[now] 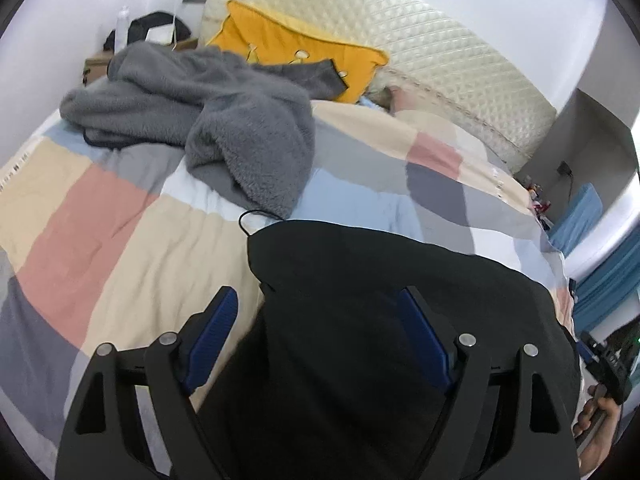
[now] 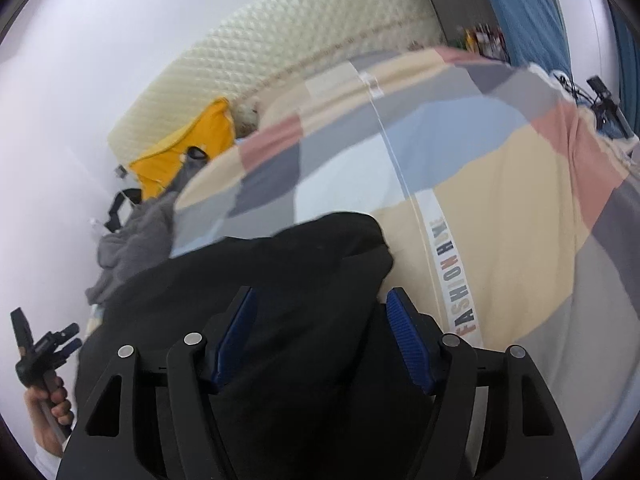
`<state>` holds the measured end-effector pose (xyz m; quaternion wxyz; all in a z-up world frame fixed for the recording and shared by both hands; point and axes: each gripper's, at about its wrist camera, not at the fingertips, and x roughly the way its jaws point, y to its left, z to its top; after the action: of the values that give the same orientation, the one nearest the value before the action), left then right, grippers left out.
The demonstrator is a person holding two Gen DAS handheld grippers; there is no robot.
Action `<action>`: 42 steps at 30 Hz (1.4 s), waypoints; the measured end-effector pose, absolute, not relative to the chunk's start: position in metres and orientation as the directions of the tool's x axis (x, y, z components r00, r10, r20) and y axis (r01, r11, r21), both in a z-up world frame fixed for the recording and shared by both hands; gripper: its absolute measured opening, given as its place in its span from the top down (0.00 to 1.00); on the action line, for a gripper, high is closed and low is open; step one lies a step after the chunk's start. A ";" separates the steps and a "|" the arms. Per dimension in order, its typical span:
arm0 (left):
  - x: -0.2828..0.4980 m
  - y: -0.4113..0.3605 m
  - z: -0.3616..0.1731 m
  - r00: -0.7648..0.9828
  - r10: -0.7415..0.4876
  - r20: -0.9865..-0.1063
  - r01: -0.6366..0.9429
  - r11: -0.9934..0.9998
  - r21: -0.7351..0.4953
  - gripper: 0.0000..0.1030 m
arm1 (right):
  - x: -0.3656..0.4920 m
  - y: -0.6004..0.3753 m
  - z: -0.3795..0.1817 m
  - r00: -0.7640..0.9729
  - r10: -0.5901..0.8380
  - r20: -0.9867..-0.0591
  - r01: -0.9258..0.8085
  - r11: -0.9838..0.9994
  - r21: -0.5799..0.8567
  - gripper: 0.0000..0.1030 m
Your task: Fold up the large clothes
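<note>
My left tool (image 1: 316, 336) stands wide, holding nothing; my right tool (image 2: 320, 336) likewise. The black garment (image 1: 360, 280) lies on the bed (image 1: 120, 220) just under and ahead of both, running across from one tool to the other. The grey fleece (image 1: 240, 128) is well ahead, nearer my left.

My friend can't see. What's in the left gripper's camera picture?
A black garment lies on a patchwork bedspread, under the left gripper with open jaws. Behind it are a grey fleece and a yellow pillow.
</note>
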<state>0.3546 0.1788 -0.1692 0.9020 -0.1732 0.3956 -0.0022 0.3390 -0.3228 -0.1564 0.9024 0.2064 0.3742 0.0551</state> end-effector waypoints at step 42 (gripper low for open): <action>0.046 0.081 0.075 0.931 -0.208 -0.301 0.199 0.978 -0.059 0.00 | -0.015 -0.173 0.113 0.977 0.199 -0.083 -0.190 0.976 0.107 0.00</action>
<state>0.0455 0.0813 0.0750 0.9824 -0.0138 0.1546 -0.1036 -0.0154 -0.1729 0.1133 0.9929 0.0494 0.0464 0.0979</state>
